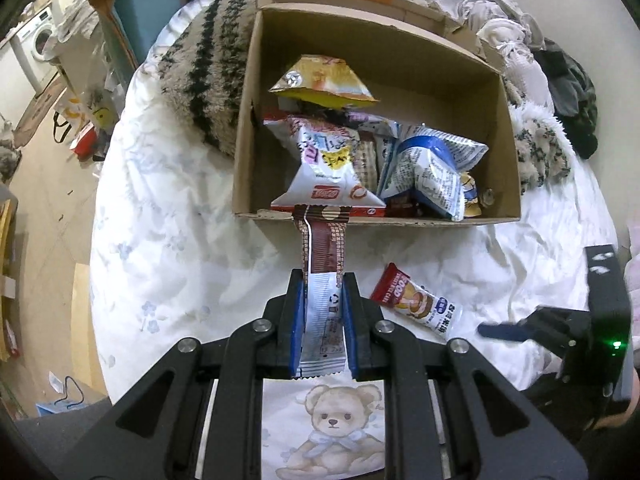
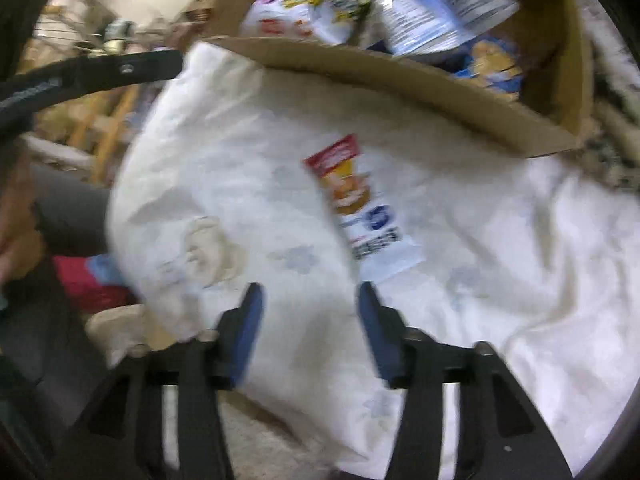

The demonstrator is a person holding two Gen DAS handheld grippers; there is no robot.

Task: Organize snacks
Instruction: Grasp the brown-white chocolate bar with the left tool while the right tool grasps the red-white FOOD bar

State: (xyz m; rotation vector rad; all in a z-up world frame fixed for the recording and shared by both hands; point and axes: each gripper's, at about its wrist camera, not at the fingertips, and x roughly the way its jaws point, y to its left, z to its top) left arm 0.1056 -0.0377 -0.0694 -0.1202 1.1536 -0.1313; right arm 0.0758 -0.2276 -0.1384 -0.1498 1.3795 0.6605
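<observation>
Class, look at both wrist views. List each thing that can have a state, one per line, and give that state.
Left gripper: jaws shut on the brown wrapper.
Brown wrapper: held, hanging over the box's near edge.
Right gripper: jaws open, empty.
Red packet: lying loose on the white quilt.
Box: open, snacks piled inside.

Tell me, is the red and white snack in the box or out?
Out. The red and white snack lies on the white bedsheet, outside the cardboard box.
</observation>
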